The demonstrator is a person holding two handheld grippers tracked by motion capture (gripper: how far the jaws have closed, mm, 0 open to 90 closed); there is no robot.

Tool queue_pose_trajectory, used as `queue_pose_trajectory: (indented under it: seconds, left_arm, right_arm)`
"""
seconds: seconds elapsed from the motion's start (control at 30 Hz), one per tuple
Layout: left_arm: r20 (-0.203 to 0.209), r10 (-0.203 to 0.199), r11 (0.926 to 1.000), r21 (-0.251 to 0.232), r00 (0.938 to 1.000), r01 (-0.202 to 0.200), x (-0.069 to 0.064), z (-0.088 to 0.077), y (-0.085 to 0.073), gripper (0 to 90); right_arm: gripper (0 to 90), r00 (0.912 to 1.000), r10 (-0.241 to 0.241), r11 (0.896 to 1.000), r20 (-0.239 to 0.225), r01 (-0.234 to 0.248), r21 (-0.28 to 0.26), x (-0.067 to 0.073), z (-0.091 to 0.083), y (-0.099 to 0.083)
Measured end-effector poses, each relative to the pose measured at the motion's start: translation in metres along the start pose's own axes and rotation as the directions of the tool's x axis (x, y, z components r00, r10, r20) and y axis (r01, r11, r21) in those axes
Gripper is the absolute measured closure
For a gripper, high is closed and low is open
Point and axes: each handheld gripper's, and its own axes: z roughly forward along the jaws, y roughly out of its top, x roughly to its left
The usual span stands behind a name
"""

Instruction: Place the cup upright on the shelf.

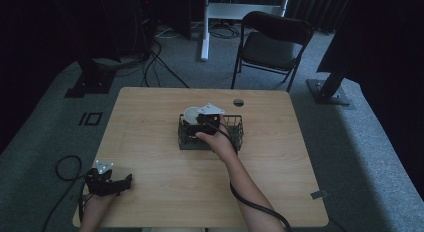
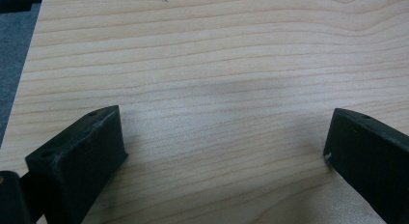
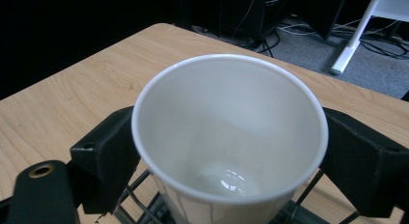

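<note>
A white paper cup (image 3: 226, 137) stands upright and empty between the two black jaws of my right gripper (image 3: 226, 156), which press on its sides. In the high view that right gripper (image 1: 202, 121) holds the cup (image 1: 190, 113) over the left part of a dark wire basket (image 1: 235, 137) in the middle of the table. My left gripper (image 1: 120, 184) rests near the table's front left corner. Its jaws stand wide apart over bare wood (image 2: 226, 113), with nothing between them.
The wooden table (image 1: 150, 157) has a round cable hole (image 1: 238, 102) at its far edge. A black folding chair (image 1: 272, 47) stands behind the table, and cables lie on the grey floor. A black cable (image 1: 260, 209) trails from the right forearm.
</note>
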Motion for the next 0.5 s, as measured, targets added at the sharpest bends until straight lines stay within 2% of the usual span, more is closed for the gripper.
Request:
queue_pose_trajectory:
  seconds: [0.5]
  left_arm:
    - [0.0,0.0,1.0,0.0,1.0,0.0,0.0,0.0,0.0,0.9]
  right_arm:
    - [12.4,0.9996,0.008,1.0,-0.027,-0.008,-0.001,-0.003,-0.013,-0.013]
